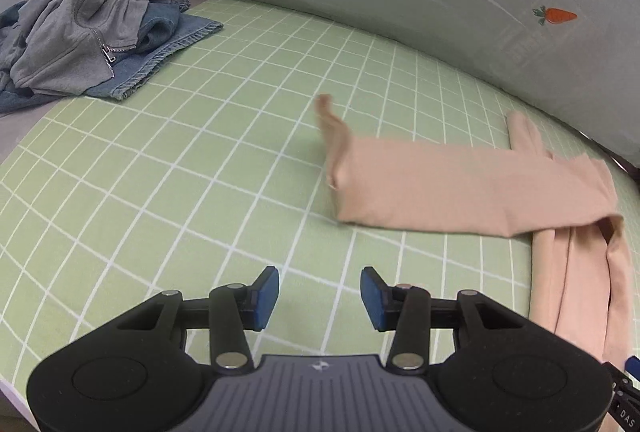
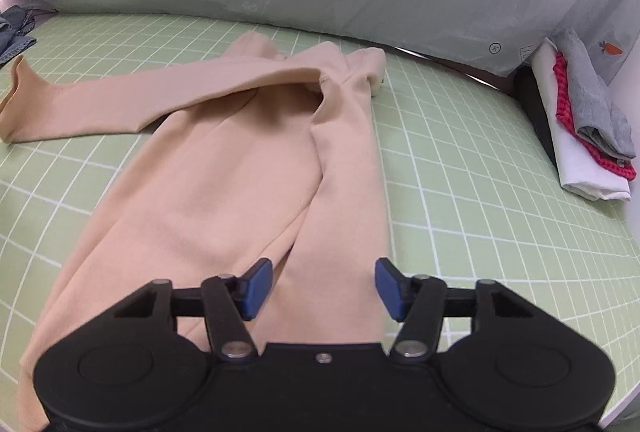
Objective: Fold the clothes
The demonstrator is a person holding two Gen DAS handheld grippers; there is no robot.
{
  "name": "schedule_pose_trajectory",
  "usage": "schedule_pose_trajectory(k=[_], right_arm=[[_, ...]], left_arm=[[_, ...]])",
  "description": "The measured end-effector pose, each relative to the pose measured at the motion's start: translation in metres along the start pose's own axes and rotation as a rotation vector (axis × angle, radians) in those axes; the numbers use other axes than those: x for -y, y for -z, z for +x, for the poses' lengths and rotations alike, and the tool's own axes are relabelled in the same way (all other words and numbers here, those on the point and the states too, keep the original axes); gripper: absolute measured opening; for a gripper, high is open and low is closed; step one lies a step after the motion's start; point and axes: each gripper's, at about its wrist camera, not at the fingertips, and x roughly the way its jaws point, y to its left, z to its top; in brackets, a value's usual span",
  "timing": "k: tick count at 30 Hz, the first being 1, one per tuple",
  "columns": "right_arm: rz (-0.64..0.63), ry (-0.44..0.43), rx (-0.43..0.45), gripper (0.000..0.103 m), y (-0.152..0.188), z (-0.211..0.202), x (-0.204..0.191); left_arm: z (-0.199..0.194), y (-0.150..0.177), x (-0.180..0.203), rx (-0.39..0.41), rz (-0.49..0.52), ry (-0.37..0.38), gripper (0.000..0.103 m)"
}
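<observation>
Garment (image 2: 240, 168) beneath gaping right tongs (image 2: 323, 288)

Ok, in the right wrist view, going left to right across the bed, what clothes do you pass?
Denim garment at the left edge → beige garment spread in the middle → folded stack of white, red and grey pieces at the right edge, all on the green checked sheet.

Garment (image 2: 224, 168) on sheet (image 2: 480, 192); clothes pile (image 1: 80, 28) far left, folded stack (image 2: 588, 128) right.
</observation>
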Motion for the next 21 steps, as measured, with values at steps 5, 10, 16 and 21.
schedule_pose_trajectory(k=[5,10,16,21], right_arm=[[-0.015,-0.055,-0.024,0.028,0.015,-0.001,-0.012],[0.082,-0.095,-0.026,0.021,0.016,0.0,-0.005],[0.197,-0.144,-0.021,0.001,0.02,-0.007,0.011],[0.324,-0.188,-0.014,0.001,0.024,-0.017,0.03]], left_arm=[[-0.014,0.015,-0.012,-0.008,-0.012,0.001,0.047],[-0.023,0.023,-0.017,-0.008,-0.008,0.005,0.047],[-0.028,0.031,-0.012,-0.015,0.022,0.028,0.047],[-0.028,0.035,-0.008,-0.019,0.042,0.043,0.047]])
